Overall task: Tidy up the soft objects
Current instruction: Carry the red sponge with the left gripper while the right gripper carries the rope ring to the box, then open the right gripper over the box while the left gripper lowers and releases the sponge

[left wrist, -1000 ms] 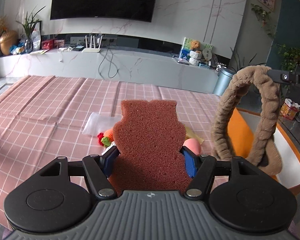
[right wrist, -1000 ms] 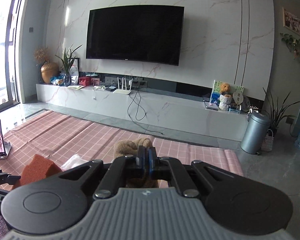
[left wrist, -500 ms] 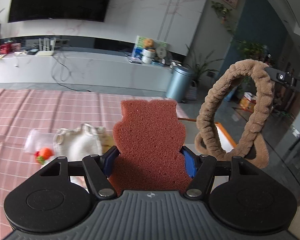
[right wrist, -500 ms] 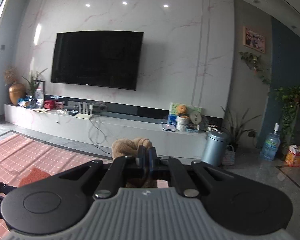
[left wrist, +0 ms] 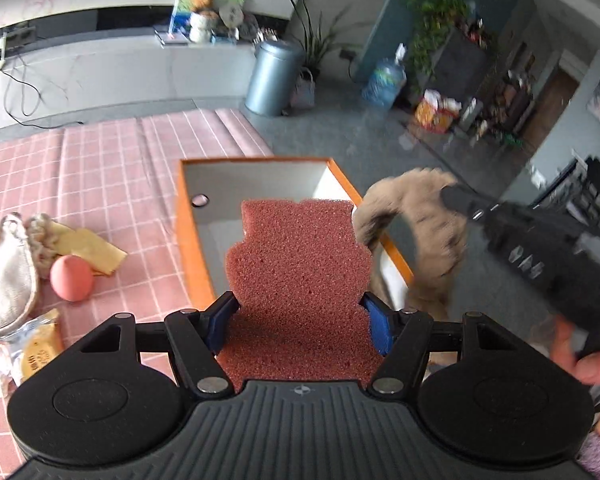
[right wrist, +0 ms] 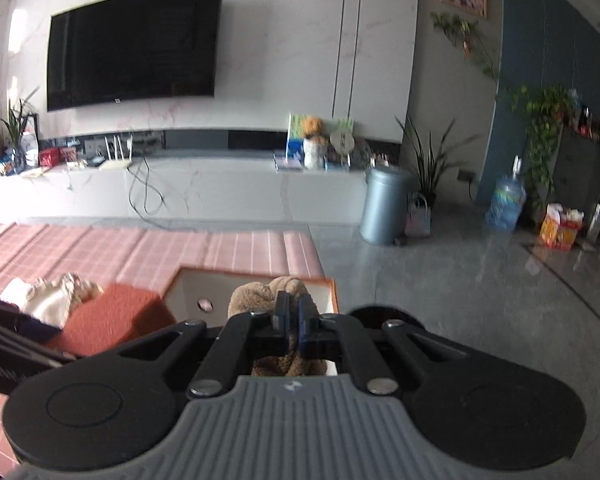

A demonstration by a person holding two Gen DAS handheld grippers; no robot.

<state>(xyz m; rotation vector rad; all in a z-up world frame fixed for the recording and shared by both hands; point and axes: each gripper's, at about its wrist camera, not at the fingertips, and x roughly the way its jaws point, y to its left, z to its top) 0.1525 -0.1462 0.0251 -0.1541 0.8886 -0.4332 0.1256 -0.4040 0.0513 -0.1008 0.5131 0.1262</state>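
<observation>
Orange-rimmed box (left wrist: 188,248), white inside, on pink checked cloth (left wrist: 112,168): apparent drop bin, both loads poised over it. Fluffy tan loop (left wrist: 432,216), likely headband, pinched thin in right gripper (right wrist: 291,322), jaws fully closed on it; hangs over box's right rim, blurred. Bear-shaped red sponge (left wrist: 298,276) clamped at waist by left gripper (left wrist: 298,320), jaws wide around it; hides box floor. Left behind on cloth: silvery pouch (left wrist: 4,280), pink egg-shaped ball (left wrist: 72,278), snack packet (left wrist: 40,350), partly cut off.
</observation>
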